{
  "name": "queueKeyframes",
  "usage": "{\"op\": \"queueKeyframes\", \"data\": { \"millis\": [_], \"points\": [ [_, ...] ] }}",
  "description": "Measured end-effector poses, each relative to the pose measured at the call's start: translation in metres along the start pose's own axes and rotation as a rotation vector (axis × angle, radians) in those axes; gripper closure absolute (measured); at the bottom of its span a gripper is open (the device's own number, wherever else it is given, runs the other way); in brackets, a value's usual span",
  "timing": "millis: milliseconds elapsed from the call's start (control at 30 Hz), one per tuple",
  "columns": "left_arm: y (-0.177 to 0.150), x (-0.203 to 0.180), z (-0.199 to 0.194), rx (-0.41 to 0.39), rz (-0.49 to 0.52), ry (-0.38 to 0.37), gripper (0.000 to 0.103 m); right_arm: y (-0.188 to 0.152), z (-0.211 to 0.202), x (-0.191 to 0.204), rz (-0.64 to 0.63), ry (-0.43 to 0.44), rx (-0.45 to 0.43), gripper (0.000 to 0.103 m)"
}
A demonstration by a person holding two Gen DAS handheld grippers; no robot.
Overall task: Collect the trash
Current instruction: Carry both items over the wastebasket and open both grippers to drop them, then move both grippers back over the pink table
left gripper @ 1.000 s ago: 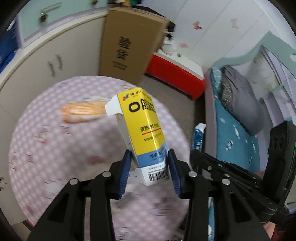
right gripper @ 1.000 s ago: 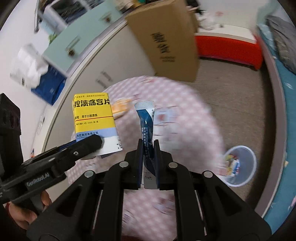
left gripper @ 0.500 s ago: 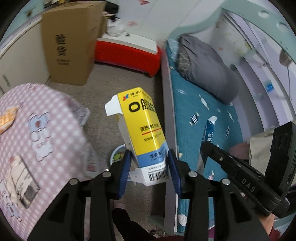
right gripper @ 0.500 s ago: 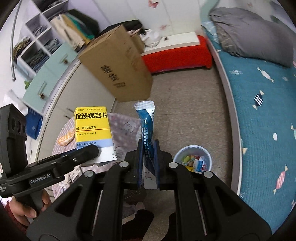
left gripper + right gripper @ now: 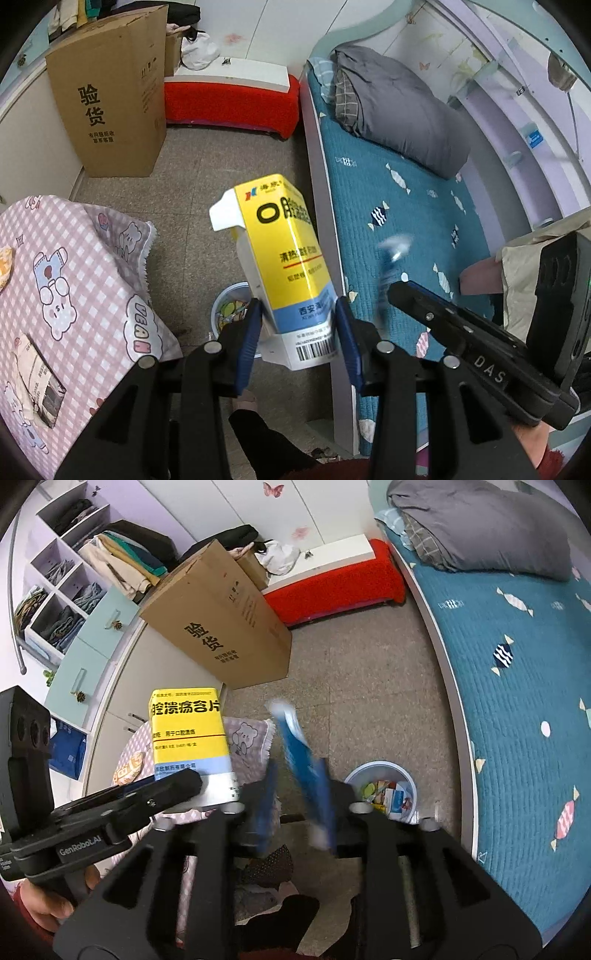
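- Right gripper: jaws have just been opening; the blue sachet is blurred between them, leaning on the right pad, no longer pinched, so judged released and dropping.
- Left gripper: clenched on the base of the yellow box, held upright and tilted, open flap at top.
- Bin sits on the floor just under and a bit right of the right jaws in the right view; in the left view it is partly hidden behind the box and left pad. It already holds coloured wrappers.
- Progress: 2 items carried off the table and over the bin. Sachet drop looks under way, not confirmed landed. Box is not yet dropped.
- Left to do: at least 2 bits lie on the table, a crumpled packet near the front edge and an orange wrapper cut off at the left edge.
- Hard to tell: sachet is motion-smeared in both views, so whether it touches a pad or is in free fall is unclear. Whether it will fall inside the bin cannot be told.
- Far: cardboard carton, red bench and bed; no trash made out there.
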State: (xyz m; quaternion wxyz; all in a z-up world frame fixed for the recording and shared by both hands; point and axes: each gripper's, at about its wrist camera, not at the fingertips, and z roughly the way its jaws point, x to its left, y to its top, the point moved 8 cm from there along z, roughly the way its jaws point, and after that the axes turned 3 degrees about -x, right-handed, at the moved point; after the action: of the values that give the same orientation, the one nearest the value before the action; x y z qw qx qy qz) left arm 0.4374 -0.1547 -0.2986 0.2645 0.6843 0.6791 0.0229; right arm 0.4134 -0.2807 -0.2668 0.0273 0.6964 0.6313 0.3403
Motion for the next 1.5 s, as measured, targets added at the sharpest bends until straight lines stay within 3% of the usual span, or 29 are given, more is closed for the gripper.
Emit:
{"op": "queueKeyframes", "data": {
  "millis": [67, 700, 967, 1100, 1133, 1200, 1500],
  "points": [
    [0.001, -0.001, 0.001, 0.005, 0.003, 0.004, 0.063, 0.001, -0.001, -0.004, 0.008, -0.001, -0.006, 0.056],
    [0.001, -0.025, 0.018, 0.042, 0.056, 0.002, 0.063, 0.009, -0.013, -0.024, 0.038, -0.015, -0.035, 0.05],
    [0.005, -0.038, 0.023, 0.046, 0.082, -0.008, 0.062, 0.016, -0.029, -0.039, 0.079, -0.041, -0.099, 0.046],
    [0.006, -0.044, 0.027, 0.052, 0.089, -0.013, 0.057, 0.018, -0.037, -0.046, 0.104, -0.053, -0.132, 0.045],
    [0.006, -0.044, 0.029, 0.06, 0.089, -0.01, 0.043, 0.018, -0.038, -0.048, 0.108, -0.055, -0.135, 0.045],
    [0.005, -0.042, 0.032, 0.072, 0.083, 0.016, 0.032, 0.016, -0.04, -0.05, 0.116, -0.06, -0.135, 0.044],
    [-0.007, -0.029, 0.024, 0.064, 0.055, 0.022, 0.032, 0.004, -0.031, -0.041, 0.107, -0.064, -0.1, 0.044]
  ]
}}
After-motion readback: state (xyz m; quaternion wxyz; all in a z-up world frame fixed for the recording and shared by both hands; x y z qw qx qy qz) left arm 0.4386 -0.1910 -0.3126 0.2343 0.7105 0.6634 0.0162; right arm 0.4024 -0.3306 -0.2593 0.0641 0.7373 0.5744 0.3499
